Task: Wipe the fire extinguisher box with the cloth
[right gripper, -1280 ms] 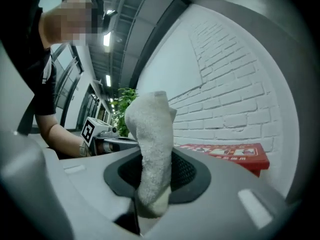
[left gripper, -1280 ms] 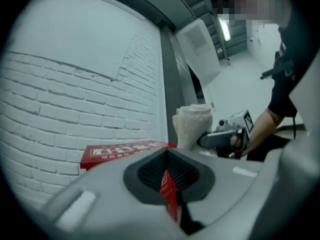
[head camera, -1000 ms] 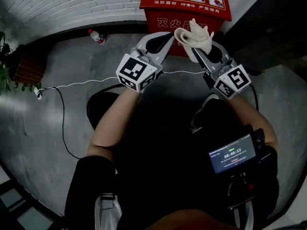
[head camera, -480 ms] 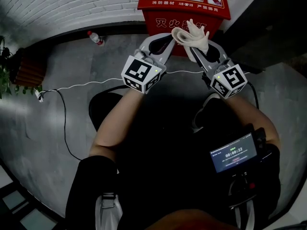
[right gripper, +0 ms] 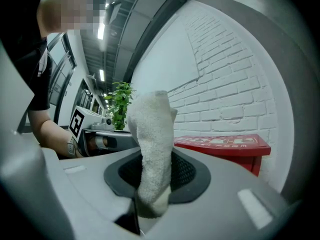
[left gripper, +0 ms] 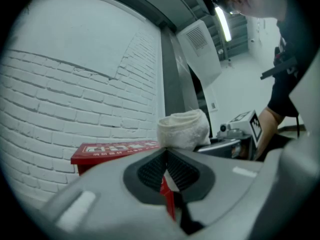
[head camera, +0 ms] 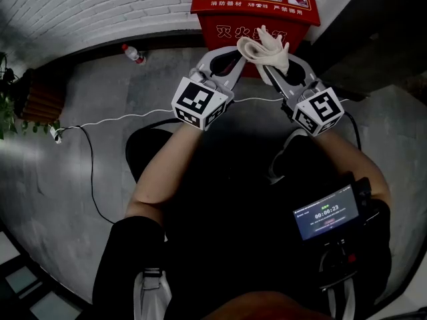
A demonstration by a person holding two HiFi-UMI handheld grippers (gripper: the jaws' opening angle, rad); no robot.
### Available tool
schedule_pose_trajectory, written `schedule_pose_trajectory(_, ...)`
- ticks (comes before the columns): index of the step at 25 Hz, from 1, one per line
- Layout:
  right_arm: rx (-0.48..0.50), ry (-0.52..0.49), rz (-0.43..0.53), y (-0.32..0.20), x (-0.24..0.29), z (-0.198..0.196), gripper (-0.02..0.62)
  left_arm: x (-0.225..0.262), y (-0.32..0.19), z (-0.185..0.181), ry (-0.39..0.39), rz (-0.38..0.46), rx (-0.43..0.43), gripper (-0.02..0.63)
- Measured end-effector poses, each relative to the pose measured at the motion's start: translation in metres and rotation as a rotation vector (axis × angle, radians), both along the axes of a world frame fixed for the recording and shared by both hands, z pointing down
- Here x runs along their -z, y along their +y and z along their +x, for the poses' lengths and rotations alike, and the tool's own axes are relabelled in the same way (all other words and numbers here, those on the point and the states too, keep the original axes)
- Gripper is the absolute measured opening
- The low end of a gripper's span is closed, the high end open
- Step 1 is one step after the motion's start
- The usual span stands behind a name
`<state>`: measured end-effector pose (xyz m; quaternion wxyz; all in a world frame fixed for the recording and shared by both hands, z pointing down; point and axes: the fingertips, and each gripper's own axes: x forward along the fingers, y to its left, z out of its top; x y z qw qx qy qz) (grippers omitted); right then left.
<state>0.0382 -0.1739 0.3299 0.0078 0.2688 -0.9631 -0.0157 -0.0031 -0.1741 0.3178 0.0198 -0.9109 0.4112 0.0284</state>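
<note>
Just in front of the red fire extinguisher box [head camera: 257,5], both grippers are held up side by side, their tips angled in toward each other. The right gripper [right gripper: 155,181] has its jaws pinched on the white cloth [right gripper: 151,149]: the fabric is caught between the dark ribbed pads, and a rolled bunch of it stands up past the tips. From the head view, that bunch overlaps the box's front face, below its sloped, printed lid; whether it touches the box cannot be told. The left gripper [left gripper: 166,158] has its jaws pressed together with nothing between them, and its tip sits just beside the cloth on the side away from the right gripper. The box stands against a white brick wall [head camera: 100,5]. To the box's left a plastic bottle [head camera: 133,51] lies on the grey floor near the wall. A white cable [head camera: 120,117] runs across the floor in front of the box.
</note>
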Motion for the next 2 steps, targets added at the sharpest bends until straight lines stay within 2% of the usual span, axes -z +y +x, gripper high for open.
schedule_pose_trajectory(2, 0.002, 0.005, -0.002, 0.0006, -0.0020, -0.0001, 0.095, -0.0008, 0.0001, 0.0006, -0.001, -0.003, -0.002, 0.002)
